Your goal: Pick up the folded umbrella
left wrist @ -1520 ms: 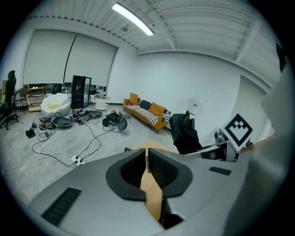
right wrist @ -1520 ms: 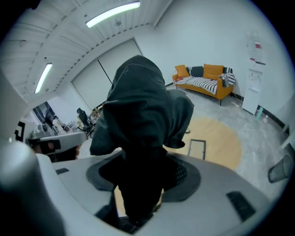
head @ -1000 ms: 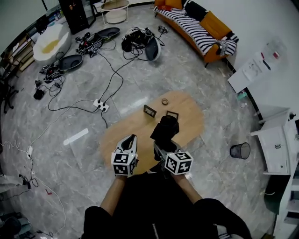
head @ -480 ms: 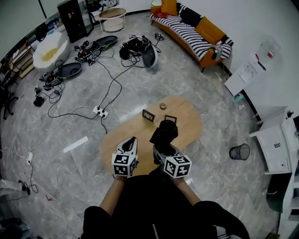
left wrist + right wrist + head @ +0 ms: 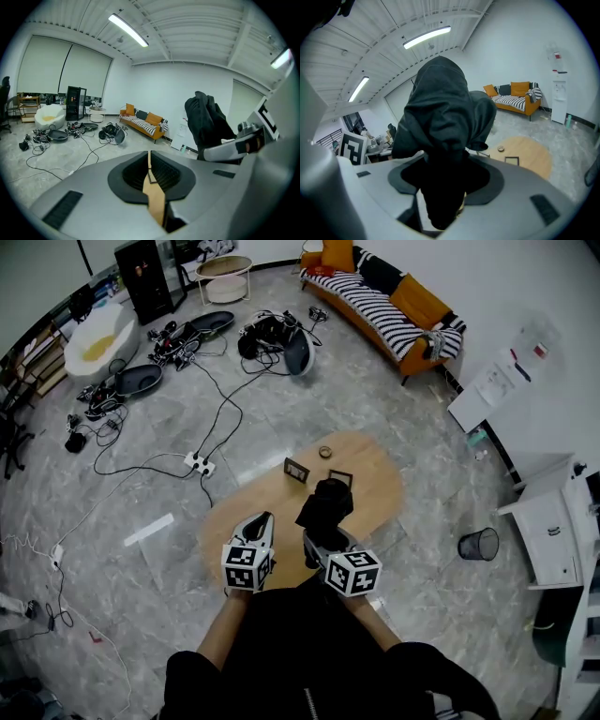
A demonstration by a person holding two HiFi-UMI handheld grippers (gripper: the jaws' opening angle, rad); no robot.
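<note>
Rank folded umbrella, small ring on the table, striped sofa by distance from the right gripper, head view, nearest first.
1. folded umbrella: clamped in the right gripper, held above the table.
2. small ring: near the table's far edge, beyond the umbrella.
3. striped sofa: across the floor by the far wall, upper right of the view.

Head cam steep down; gripper cams low, fwd; share sofa (image 5: 375,301).

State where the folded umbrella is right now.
In the head view, the folded umbrella is near the centre, gripped in the right gripper, over the oval wooden table near a small frame.
</note>
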